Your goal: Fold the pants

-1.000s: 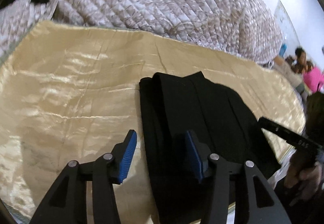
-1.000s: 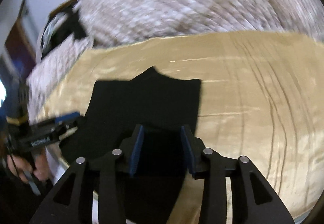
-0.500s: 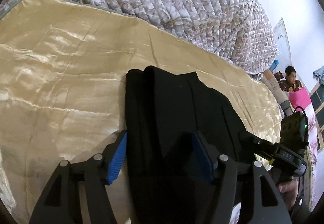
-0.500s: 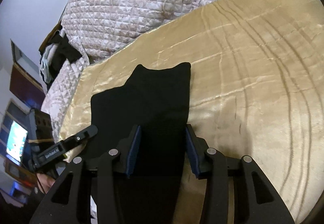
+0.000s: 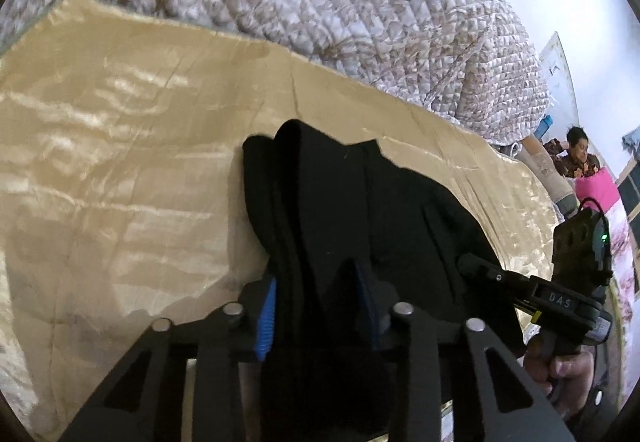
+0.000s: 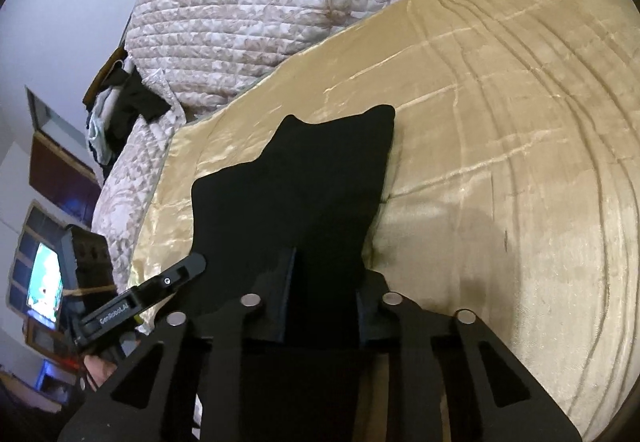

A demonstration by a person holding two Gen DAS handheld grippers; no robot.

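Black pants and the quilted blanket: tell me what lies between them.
Only bare gold satin sheet separates the black pants from the quilted blanket; nothing else lies there. Both wrist views show this.

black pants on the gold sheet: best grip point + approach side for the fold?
Grip the black pants at the near end, one gripper per side edge, coming from the bed's near edge. That end overhangs the gold sheet; left gripper and right gripper, jaws just closing, straddle it.
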